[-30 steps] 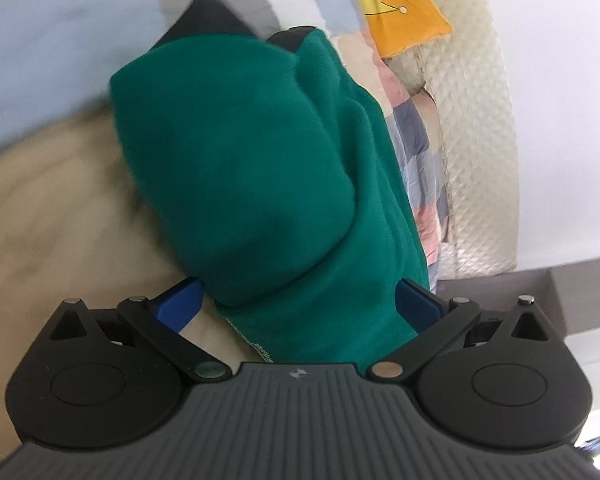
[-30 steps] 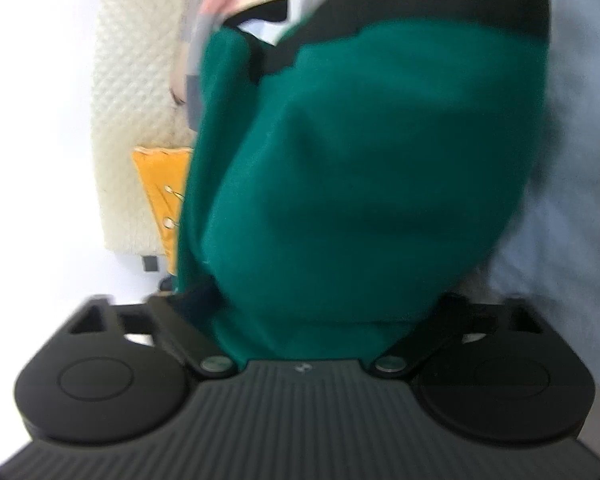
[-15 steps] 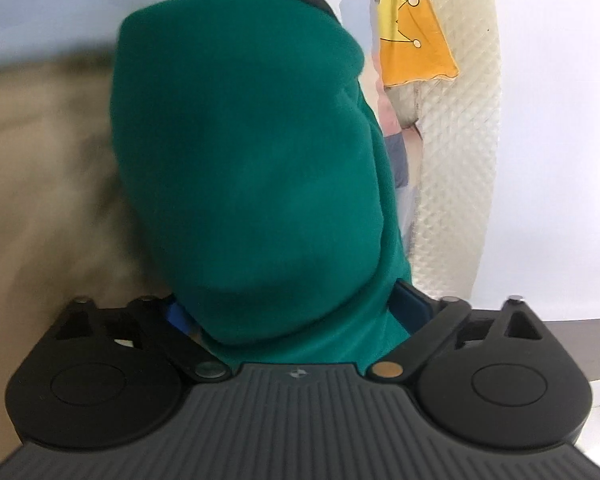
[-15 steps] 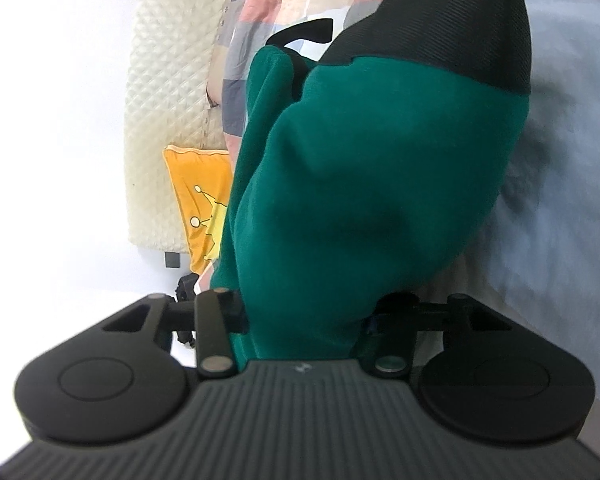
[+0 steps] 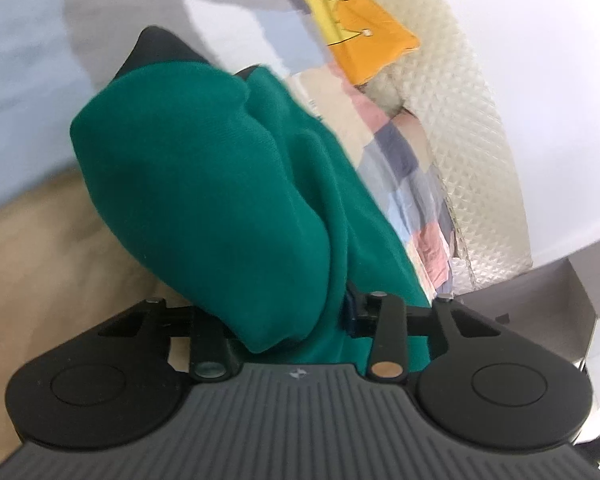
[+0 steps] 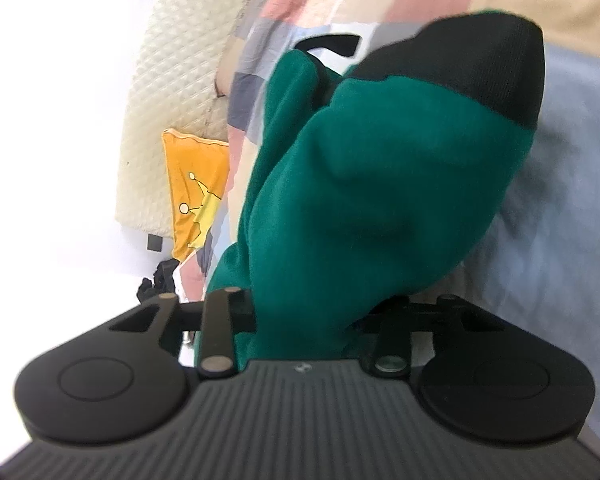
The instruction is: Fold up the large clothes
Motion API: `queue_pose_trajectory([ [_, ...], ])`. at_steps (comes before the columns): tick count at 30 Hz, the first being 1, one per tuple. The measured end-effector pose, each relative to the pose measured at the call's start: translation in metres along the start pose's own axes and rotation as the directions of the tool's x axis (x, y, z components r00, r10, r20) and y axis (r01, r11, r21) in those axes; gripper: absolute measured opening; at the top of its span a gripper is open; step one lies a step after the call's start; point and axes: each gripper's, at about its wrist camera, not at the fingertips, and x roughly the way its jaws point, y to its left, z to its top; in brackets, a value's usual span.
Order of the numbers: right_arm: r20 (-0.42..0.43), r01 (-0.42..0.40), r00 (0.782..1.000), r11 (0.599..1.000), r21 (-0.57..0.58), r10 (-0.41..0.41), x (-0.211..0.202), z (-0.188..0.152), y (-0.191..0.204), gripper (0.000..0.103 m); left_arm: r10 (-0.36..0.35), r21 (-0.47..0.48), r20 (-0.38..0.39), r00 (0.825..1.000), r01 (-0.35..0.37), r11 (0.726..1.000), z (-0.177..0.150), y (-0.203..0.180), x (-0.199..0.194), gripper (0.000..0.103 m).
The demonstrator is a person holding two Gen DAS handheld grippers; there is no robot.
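Garment: a green garment [image 5: 220, 200] with a black ribbed band [image 6: 480, 64] fills the centre of both wrist views, bunched in thick folds and draped out from between each tool's fingers, above a patchwork bedcover [image 5: 404, 152].
Left gripper [image 5: 284, 320]: low centre of the left view; its jaws have just been closing, and the frame shows them clamped on a fat roll of the green cloth, which bulges over the linkage.
Right gripper [image 6: 312, 320]: low centre of the right view; its jaws too have just been closing and now pinch the green cloth, the black band hanging at the upper right of the frame.
Why held so: a grip at each of two points lets the garment be lifted off the bed and stretched between the tools, so I judge this the pick-up before a fold.
Surroundings: an orange cushion [image 5: 360, 28] sits at the top of the left view beside a cream quilted headboard [image 5: 480, 160]; an open grey box [image 5: 560, 300] stands at the right edge.
Risk: the bunched grab may hold several layers, so the cloth could hang twisted.
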Motion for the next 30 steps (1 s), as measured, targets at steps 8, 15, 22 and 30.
queue_pose_trajectory([
  [8,0.015,-0.015,1.0,0.996,-0.083,0.016,-0.038,-0.001,0.026,0.031,0.0,0.148,0.017,1.0,-0.002,0.989,0.0,-0.029,-0.048,0.027],
  [15,-0.007,-0.005,1.0,0.994,-0.113,0.004,-0.09,-0.017,0.039,0.03,-0.014,0.17,0.004,1.0,0.013,0.985,-0.027,-0.028,-0.124,0.024],
  [22,-0.049,0.042,0.997,0.984,-0.176,-0.051,-0.139,-0.038,0.044,0.031,-0.028,0.15,-0.022,0.999,0.031,0.988,-0.059,-0.008,-0.191,0.025],
  [30,-0.06,0.032,0.997,0.988,-0.153,-0.042,-0.136,-0.037,0.031,0.037,-0.018,0.139,-0.035,0.999,0.023,0.99,-0.052,-0.008,-0.187,0.031],
])
